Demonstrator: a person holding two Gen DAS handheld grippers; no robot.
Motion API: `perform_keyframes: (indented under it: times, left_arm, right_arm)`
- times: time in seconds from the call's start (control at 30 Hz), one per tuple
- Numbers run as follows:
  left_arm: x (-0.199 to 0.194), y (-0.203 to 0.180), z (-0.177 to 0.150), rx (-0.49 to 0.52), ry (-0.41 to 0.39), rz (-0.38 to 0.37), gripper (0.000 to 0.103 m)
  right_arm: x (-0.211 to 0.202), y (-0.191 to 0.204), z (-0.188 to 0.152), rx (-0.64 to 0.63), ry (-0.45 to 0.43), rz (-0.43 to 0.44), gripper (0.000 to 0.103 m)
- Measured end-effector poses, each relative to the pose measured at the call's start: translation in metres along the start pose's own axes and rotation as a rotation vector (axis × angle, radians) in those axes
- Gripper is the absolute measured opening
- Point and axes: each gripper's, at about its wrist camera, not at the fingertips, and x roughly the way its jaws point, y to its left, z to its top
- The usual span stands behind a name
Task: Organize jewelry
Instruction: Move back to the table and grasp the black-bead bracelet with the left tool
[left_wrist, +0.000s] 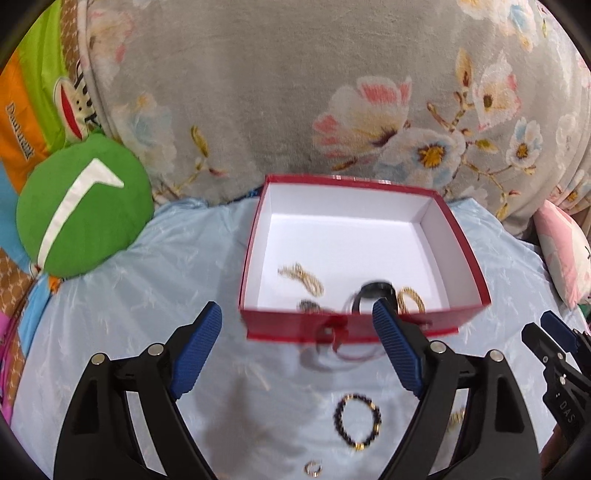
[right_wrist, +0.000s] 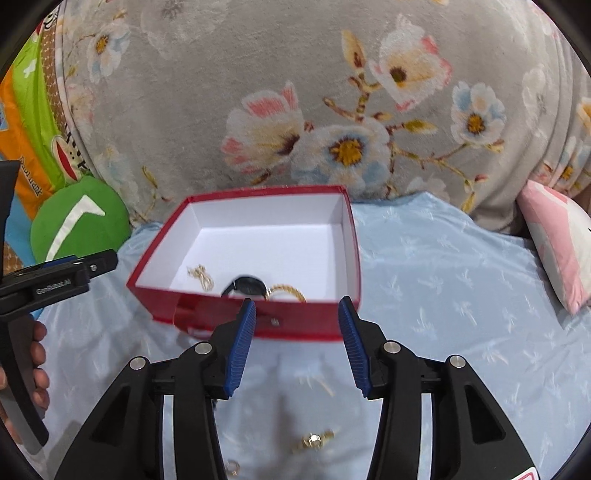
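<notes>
Left gripper (left_wrist: 297, 325) tilted down over the pale blue bed sheet (left_wrist: 129, 314), jaws spread wide, nothing between them. Right gripper (right_wrist: 297, 325) tilted down the same way, jaws partly spread, pinching nothing. Seen at the left edge of the right wrist view: a person's fingers (right_wrist: 38, 354) wrapped round the black handle of the left gripper.

Just past both pairs of blue tips: an open square red cardboard box (left_wrist: 458, 236) with white insides, sitting on the sheet. Inside, near the front wall: a loose thin gold chain (left_wrist: 303, 277), a black watch (left_wrist: 373, 291) and a twisted gold bracelet (left_wrist: 410, 297) beside the watch. Also a small dark thing at the front wall, too blurry to tell what.

Not in the box, lying on the sheet close to the grippers: a round bracelet of dark beads with a few gold ones (left_wrist: 356, 421), a small gold ring (left_wrist: 313, 469) and a small gold earring piece (right_wrist: 314, 441).

Behind the box: a grey fluffy blanket with pink and blue flowers (left_wrist: 277, 92). To the left: a round green cushion with a white stripe (left_wrist: 85, 206). To the right: a pink pillow (right_wrist: 557, 240).
</notes>
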Motion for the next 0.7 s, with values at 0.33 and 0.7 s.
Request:
perform_keyframes:
  times: [0.33,0.7]
  left_arm:
    - [0.017,0.002,-0.078,-0.047,0.175,-0.043,0.081]
    - [0.075,-0.022,-0.103,-0.101,0.303,-0.06,0.081]
  right_arm:
    - [-0.003,-0.025,-0.073,0.082,0.137,-0.036,0.046]
    - [0.028,-0.032,-0.115,0.15,0.241,-0.036,0.046]
